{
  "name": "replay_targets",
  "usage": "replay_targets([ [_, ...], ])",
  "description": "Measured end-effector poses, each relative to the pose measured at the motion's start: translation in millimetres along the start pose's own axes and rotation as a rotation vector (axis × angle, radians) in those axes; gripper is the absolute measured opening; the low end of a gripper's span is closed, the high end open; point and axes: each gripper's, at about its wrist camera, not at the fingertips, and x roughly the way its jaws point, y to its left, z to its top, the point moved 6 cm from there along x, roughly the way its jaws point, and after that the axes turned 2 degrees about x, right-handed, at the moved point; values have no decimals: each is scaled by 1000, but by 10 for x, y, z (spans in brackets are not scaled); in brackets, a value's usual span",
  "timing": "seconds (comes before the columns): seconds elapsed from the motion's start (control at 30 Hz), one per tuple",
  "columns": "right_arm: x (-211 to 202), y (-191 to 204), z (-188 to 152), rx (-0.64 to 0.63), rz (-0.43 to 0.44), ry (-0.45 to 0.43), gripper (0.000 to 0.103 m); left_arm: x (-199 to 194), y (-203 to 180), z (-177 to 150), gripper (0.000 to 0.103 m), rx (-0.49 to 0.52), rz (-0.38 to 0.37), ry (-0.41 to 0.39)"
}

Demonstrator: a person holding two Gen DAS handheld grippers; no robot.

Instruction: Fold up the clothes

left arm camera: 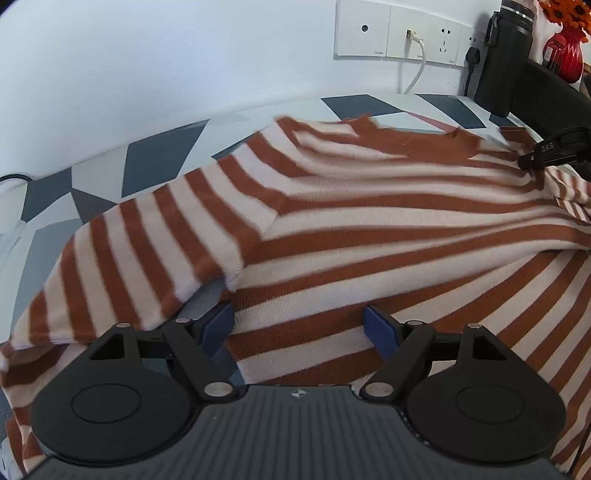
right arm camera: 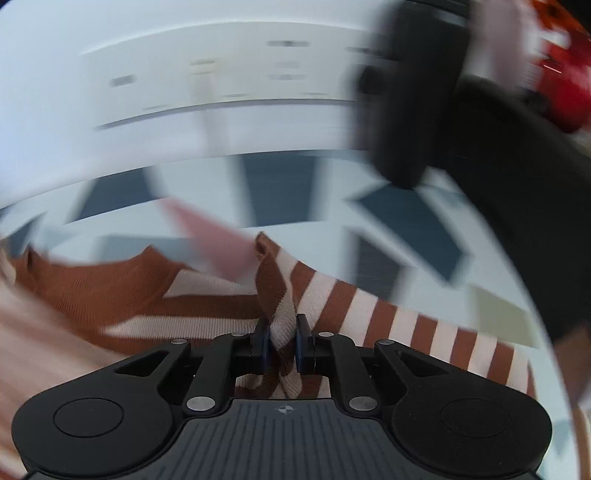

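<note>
Pinching a bunched fold of the sweater [right arm camera: 284, 325], the right claw [right arm camera: 282, 349] has its blue pads drawn close together with ribbed knit squeezed between them. The cloth rises from the grip in a twisted ridge, rust and cream bands running up it. The left claw [left arm camera: 299, 328] stands wide apart over the sweater [left arm camera: 332, 221], its blue pads [left arm camera: 380, 328] either side of a striped stretch near the hem; the pads do not press the cloth.

The sweater is a soft, fuzzy knit with even rust-brown and cream stripes. It lies spread on the tabletop [left arm camera: 155, 155], one sleeve [left arm camera: 122, 254] folded across toward the left, the body pulled into long taut creases that run toward the right claw [left arm camera: 550, 149], seen in the left view as a black tip at the far right shoulder. The neckline band is plain rust.

The tabletop wears a smooth cover printed with angular grey, dark blue, white and pink shapes. Beyond it, a white wall carries a row of sockets [left arm camera: 402, 33] with a white cable [left arm camera: 417, 62] plugged in. A tall matte black bottle [left arm camera: 506, 55] stands at the right, and a glossy red ribbed vase [left arm camera: 567, 51] with orange flowers behind it. The right view is heavily blurred.
</note>
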Motion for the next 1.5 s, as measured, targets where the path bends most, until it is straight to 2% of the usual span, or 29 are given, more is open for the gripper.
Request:
replay_targets([
  [0.07, -4, -214, 8, 54, -14, -3, 30, 6, 51, -15, 89, -37, -7, 11],
  [0.13, -123, -276, -10, 70, -9, -41, 39, 12, 97, -28, 87, -68, -11, 23],
  [0.17, -198, -255, -22, 53, -18, -66, 41, 8, 90, -26, 87, -51, -1, 30],
  [0.23, -359, -141, -46, 7, 20, -111, 41, -23, 77, -31, 80, -37, -15, 37],
  [0.3, -432, 49, -80, -55, 100, -110, 41, -92, 105, 3, 78, -38, -19, 12],
  [0.4, -451, 369, -206, -133, 196, -38, 41, -219, 171, 86, 79, -39, -12, -53],
  [0.53, -453, 648, -398, -126, 278, 52, 42, -147, 452, 215, 79, -17, 80, -95],
  [0.63, -494, 759, -523, -157, 274, 74, 42, 10, 743, 259, 79, -35, 150, -86],
  [0.7, -521, 829, -609, -185, 268, 87, 44, 143, 948, 206, 78, -81, 178, -35],
  [0.8, -522, 920, -674, -213, 260, 92, 48, 164, 1111, 103, 80, -166, 134, -20],
  [0.9, -436, 989, -597, -223, 261, 79, 50, 87, 1131, -18, 80, -145, 146, -37],
  [1.0, -317, 1158, -509, -281, 258, 63, 59, 7, 1209, -161, 88, -146, 176, -41],
  [1.03, -291, 1223, -491, -290, 260, 58, 66, -29, 1260, -216, 88, -163, 182, -41],
  [1.07, -264, 1288, -473, -299, 262, 53, 68, -65, 1311, -268, 88, -178, 188, -40],
  [1.37, -194, 1912, -423, -347, 300, 14, 68, -318, 1658, -542, 89, -257, 237, 2],
  [1.5, -163, 2165, -396, -371, 333, 0, 70, -372, 1761, -625, 94, -290, 268, 4],
])
